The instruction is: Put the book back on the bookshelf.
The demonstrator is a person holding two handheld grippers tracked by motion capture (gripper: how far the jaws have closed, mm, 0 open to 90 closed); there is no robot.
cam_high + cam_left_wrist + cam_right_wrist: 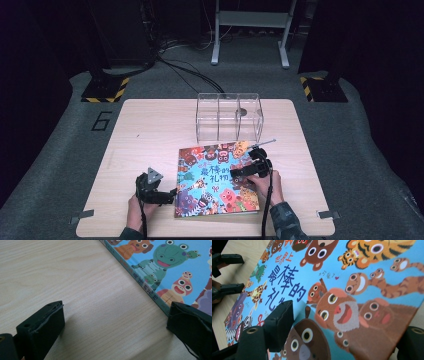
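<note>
The colourful hardcover picture book (217,179) lies flat on the light wooden table (150,130), in front of the clear acrylic three-compartment organiser (229,117). The left hand-held gripper (172,192) sits released at the book's spine edge. The right hand-held gripper (235,175) stands over the cover, jaws apart, grasping nothing. Expect a stiff, glossy, fairly slippery board; grip at an edge, not the face.
</note>
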